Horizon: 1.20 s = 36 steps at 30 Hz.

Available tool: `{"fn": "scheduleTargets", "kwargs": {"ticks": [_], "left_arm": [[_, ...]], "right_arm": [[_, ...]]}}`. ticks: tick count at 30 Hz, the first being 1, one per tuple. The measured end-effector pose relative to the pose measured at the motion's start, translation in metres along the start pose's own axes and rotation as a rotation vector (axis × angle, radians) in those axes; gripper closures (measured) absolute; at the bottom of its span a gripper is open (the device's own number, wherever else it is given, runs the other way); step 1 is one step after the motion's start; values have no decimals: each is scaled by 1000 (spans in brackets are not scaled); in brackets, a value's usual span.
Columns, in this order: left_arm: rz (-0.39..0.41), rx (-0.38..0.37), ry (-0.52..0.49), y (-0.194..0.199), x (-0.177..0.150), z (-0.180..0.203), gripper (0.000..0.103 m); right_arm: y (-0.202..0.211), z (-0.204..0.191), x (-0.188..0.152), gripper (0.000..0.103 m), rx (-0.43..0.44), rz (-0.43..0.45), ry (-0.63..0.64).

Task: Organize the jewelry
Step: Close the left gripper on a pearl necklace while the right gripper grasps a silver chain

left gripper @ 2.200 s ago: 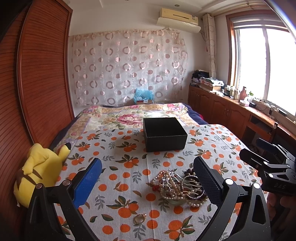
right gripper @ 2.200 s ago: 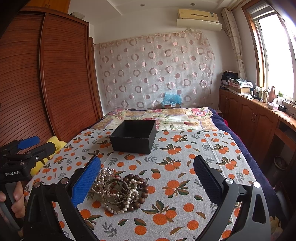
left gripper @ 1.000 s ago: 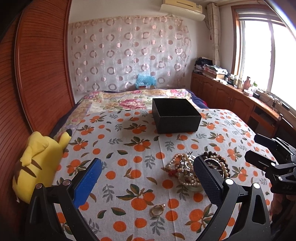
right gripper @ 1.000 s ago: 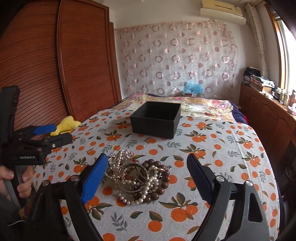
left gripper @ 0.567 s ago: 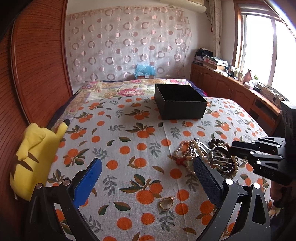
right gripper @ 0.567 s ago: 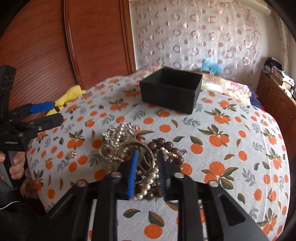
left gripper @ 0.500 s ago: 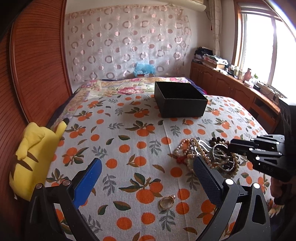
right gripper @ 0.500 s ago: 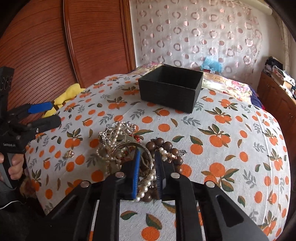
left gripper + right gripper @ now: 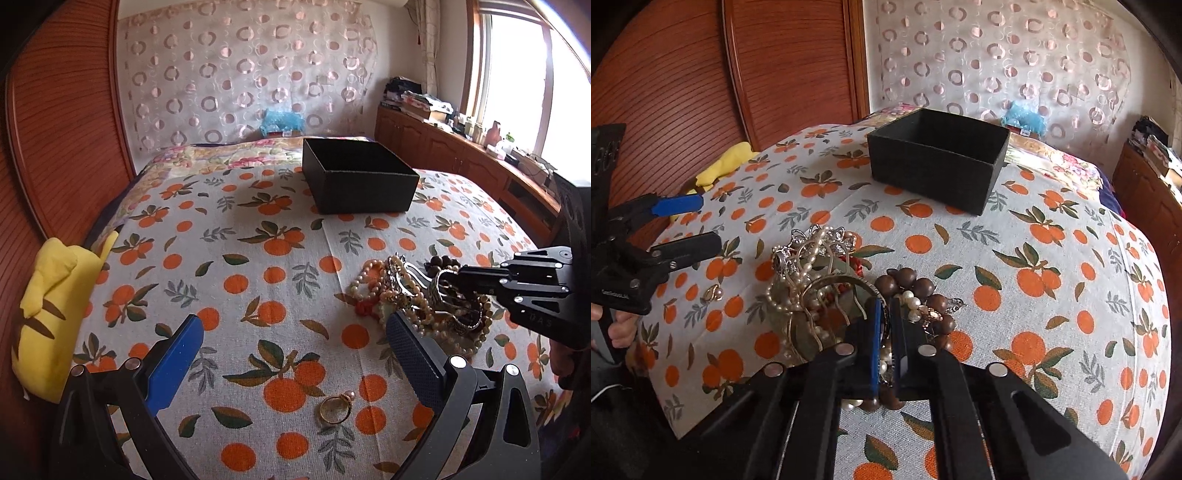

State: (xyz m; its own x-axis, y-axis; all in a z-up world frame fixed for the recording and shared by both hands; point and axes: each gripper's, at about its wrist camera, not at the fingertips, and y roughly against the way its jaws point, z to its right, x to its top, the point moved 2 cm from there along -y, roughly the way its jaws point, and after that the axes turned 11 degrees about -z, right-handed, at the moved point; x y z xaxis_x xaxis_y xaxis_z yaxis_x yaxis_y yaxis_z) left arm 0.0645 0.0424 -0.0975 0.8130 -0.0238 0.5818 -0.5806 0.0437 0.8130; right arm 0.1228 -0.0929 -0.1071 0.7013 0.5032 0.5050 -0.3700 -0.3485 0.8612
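Note:
A tangled pile of jewelry (image 9: pixel 399 295) (image 9: pixel 812 266) with pearl strands, brown wooden beads (image 9: pixel 916 288) and bangles lies on the orange-print cloth. My right gripper (image 9: pixel 885 304) (image 9: pixel 448 279) is shut on a metal bangle (image 9: pixel 831 282) (image 9: pixel 437 286) at the near side of the pile, with the rim pinched between its pads. My left gripper (image 9: pixel 291 328) (image 9: pixel 701 225) is open and hovers left of the pile, holding nothing. A small gold ring (image 9: pixel 334 408) (image 9: pixel 714 293) lies alone on the cloth just below the left gripper's fingers. An open black box (image 9: pixel 358 181) (image 9: pixel 934 166) stands farther back.
A yellow plush toy (image 9: pixel 48 310) (image 9: pixel 727 162) lies at the cloth's left edge against a wooden wardrobe (image 9: pixel 55 129). Wooden cabinets (image 9: pixel 461 155) with clutter run under the window on the right. A hand (image 9: pixel 620 328) holds the left gripper's handle.
My right gripper dropped onto the jewelry pile and its jaws went from wide open to shut on the bangle. My left gripper sank lower towards the cloth and the ring.

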Motion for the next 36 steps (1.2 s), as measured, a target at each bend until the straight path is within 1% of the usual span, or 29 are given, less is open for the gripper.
{"fn": "scheduleTargets", "kwargs": {"ticks": [9,10,11,13,14,16,18,21,22,23,24,25,30,31,32,33,34,35,36], "left_arm": [[-47,-46,-62,-22,15,1,8],[-55,-68,-67,-25,19,0,14],[-67,-89,-67,-28,21,0,18],[-100,-131,-75,-37,27,1,33],[-108,-133,-85,-39,29,3,36],[-126,-149,-111,-44,34,6,47],[-145,-180,-128,-48,39,8,52],[-165,-207,-150,-52,45,15,55],[-176,-215,-162,-53,45,17,60],[-190,-213,-174,-56,46,22,63],[-204,-202,-183,-60,46,24,68],[-214,-193,-190,-63,46,25,71],[-216,-167,-223,-67,51,33,71],[-211,-155,-236,-68,51,36,74],[-203,-128,-260,-68,50,40,78],[-198,-108,-277,-68,49,44,91],[-199,-116,-288,-68,49,46,98],[-205,-131,-293,-67,48,48,98],[-201,-125,-302,-65,47,50,98]], "right_arm": [[32,5,-1,99,-31,102,-6],[35,5,-1,99,-37,113,-7],[39,6,-1,99,-41,125,-8],[44,7,0,99,-49,138,-8],[46,7,0,99,-55,143,-7],[50,8,-1,99,-55,151,-10],[50,9,-2,99,-59,152,-11],[50,12,-3,99,-57,154,-20],[50,12,-4,99,-57,155,-23],[49,13,-4,99,-57,155,-25],[50,14,-5,99,-56,156,-28],[50,13,-6,99,-55,157,-29],[52,15,-7,99,-55,159,-34],[52,15,-8,99,-55,158,-35],[52,15,-8,99,-55,157,-36],[51,15,-8,99,-55,156,-37],[51,15,-9,99,-55,156,-37],[52,15,-9,99,-54,155,-37],[52,15,-9,99,-55,156,-38]]}}
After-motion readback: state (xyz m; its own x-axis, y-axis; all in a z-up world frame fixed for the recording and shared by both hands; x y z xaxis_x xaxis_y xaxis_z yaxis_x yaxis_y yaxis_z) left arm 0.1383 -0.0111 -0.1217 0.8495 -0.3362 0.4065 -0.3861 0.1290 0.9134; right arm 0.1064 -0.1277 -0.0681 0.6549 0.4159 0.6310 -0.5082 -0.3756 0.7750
